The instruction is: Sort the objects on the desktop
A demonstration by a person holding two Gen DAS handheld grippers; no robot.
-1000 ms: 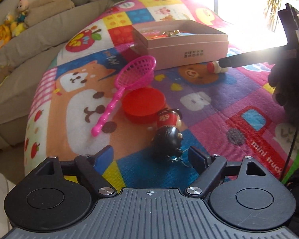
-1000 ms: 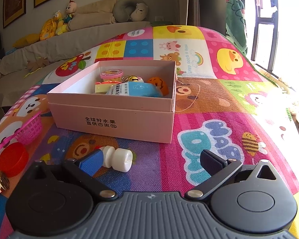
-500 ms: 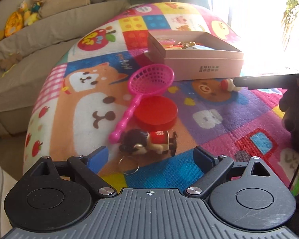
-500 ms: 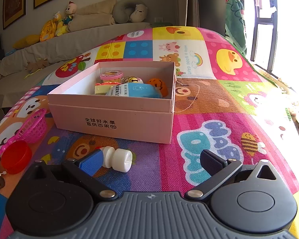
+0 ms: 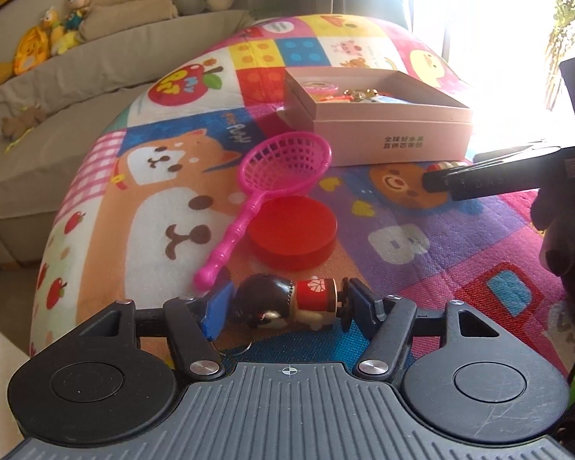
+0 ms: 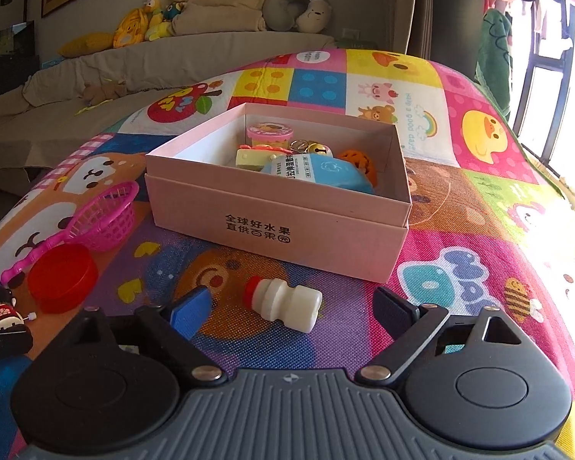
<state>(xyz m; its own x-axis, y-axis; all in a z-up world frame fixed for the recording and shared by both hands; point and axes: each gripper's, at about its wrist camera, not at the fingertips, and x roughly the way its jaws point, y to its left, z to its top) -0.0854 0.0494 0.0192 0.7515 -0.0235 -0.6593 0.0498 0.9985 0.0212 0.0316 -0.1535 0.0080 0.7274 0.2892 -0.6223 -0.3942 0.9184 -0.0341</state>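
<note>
- The left claw (image 5: 283, 304) gripped the small black-headed, red-bodied figurine keychain (image 5: 287, 303) above the colourful cartoon-print mat (image 5: 421, 237).
- The right claw (image 6: 291, 310) stood wide around the small white plastic bottle (image 6: 287, 303), near the pink cardboard box (image 6: 287, 222).

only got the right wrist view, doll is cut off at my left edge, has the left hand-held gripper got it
observer: Yes. The left hand-held gripper has one pad on the doll's head and the other on its feet; it lies sideways between them.
operator: anything dangling off it
observer: A metal key ring sits beneath its head end.
operator: how does my side look from over there
observer: The right hand-held gripper is open, and its fingers reach in front of the pink box, hiding nearly all of the white bottle.
</note>
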